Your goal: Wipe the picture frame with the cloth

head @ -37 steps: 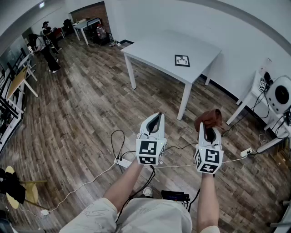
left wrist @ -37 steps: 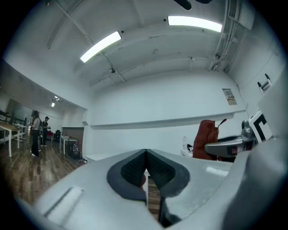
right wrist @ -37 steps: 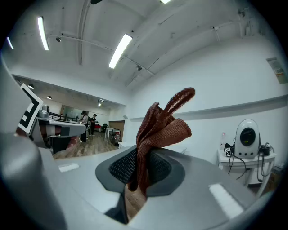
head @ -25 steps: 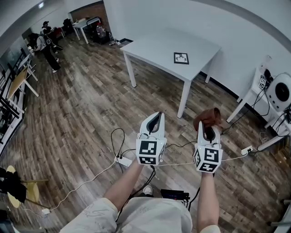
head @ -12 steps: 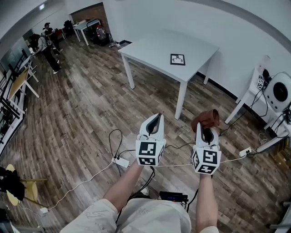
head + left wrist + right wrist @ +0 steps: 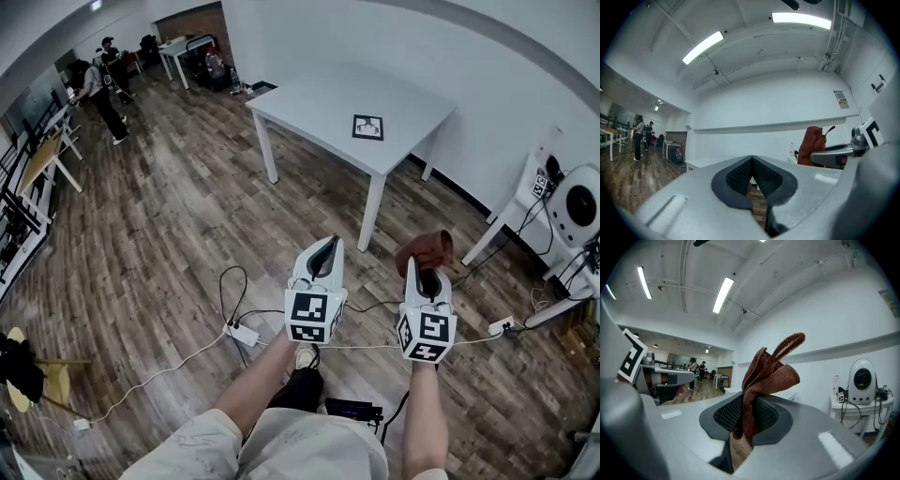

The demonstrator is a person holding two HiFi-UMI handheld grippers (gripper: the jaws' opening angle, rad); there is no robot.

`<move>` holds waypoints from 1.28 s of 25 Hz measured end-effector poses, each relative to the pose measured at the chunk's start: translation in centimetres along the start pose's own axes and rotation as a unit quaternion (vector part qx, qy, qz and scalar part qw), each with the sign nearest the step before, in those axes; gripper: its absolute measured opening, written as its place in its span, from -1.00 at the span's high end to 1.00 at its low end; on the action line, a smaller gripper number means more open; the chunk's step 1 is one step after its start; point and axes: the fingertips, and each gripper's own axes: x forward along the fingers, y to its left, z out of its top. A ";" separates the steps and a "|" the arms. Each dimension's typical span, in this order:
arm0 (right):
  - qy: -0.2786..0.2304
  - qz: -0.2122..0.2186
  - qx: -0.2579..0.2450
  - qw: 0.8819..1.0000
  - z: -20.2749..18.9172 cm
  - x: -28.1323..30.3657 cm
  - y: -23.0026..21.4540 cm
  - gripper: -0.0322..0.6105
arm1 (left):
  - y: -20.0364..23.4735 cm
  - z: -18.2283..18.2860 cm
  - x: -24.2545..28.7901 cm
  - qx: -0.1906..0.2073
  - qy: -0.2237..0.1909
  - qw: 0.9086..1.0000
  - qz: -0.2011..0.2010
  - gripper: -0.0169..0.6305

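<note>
A small black picture frame [image 6: 367, 127] lies flat on a white table [image 6: 319, 98] across the room. A brown cloth [image 6: 427, 251] is pinched in my right gripper [image 6: 424, 270], which is shut on it; in the right gripper view the cloth [image 6: 764, 376] sticks up out of the closed jaws. My left gripper [image 6: 322, 251] is beside it, shut with nothing between its pads [image 6: 740, 176]. Both grippers are held at waist height over the wooden floor, well short of the table. The cloth [image 6: 813, 144] also shows at the right of the left gripper view.
Cables and a power strip [image 6: 241, 333] run across the floor below the grippers. A white stand with a round white device [image 6: 574, 202] is at the right wall. People [image 6: 98, 84] stand by desks at the far left. A yellow stool [image 6: 37, 375] is at the left edge.
The view has shifted a little toward the table; both grippers keep their pose, side by side, with the cloth still held in the right one.
</note>
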 end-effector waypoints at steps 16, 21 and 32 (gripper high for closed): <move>0.023 -0.005 -0.024 0.999 -0.8 21.2 -1.3 0.65 | 11.1 -2.4 18.3 0.019 -0.002 1.000 -0.011 0.95; 0.030 0.003 -0.020 0.999 -1.0 26.9 -1.1 0.65 | 14.2 -2.6 23.1 0.014 0.001 1.000 -0.010 0.95; 0.048 0.021 -0.015 0.999 -3.6 40.1 -6.5 0.65 | 17.0 -5.2 36.3 -0.002 0.022 1.000 -0.001 0.95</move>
